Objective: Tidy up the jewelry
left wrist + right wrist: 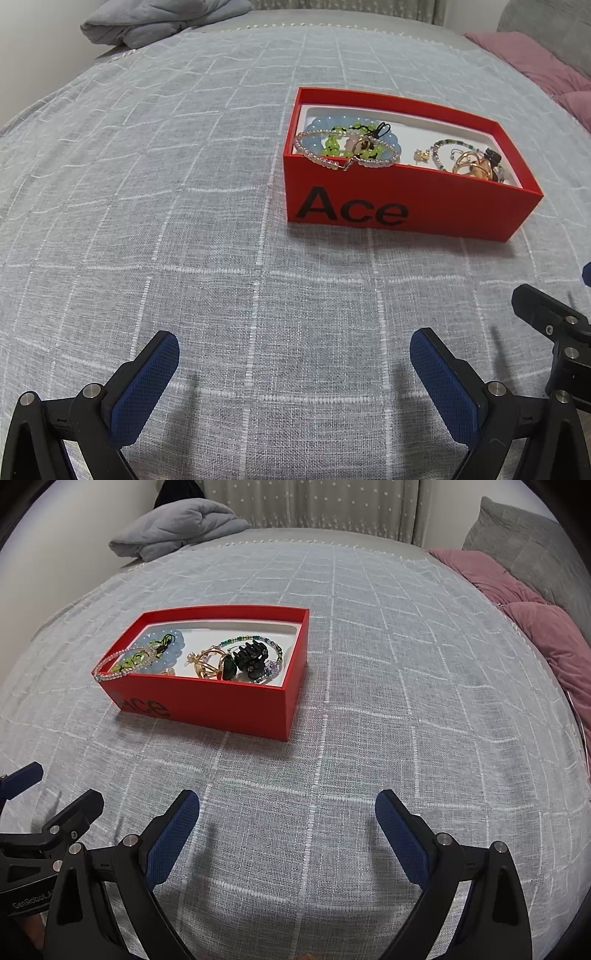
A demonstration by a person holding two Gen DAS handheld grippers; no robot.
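Hovering over the woven grid-check bedspread (184,221), I am holding the left gripper (295,369) and right gripper (288,830) spread wide and empty, while the beaded bracelets (343,144) are lying inside the rectangular red cardboard box (424,199) ahead.

Red box (406,199) on grey white-checked bedspread (184,221).

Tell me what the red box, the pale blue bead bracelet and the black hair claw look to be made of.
Red open box with black "Ace" lettering: likely matte cardboard, given its flat thin walls and crisp folded edges. Pale blue round-bead bracelet: translucent glossy beads, glass or stone, cannot tell which. Black toothed hair claw: probably moulded plastic with a dull sheen.
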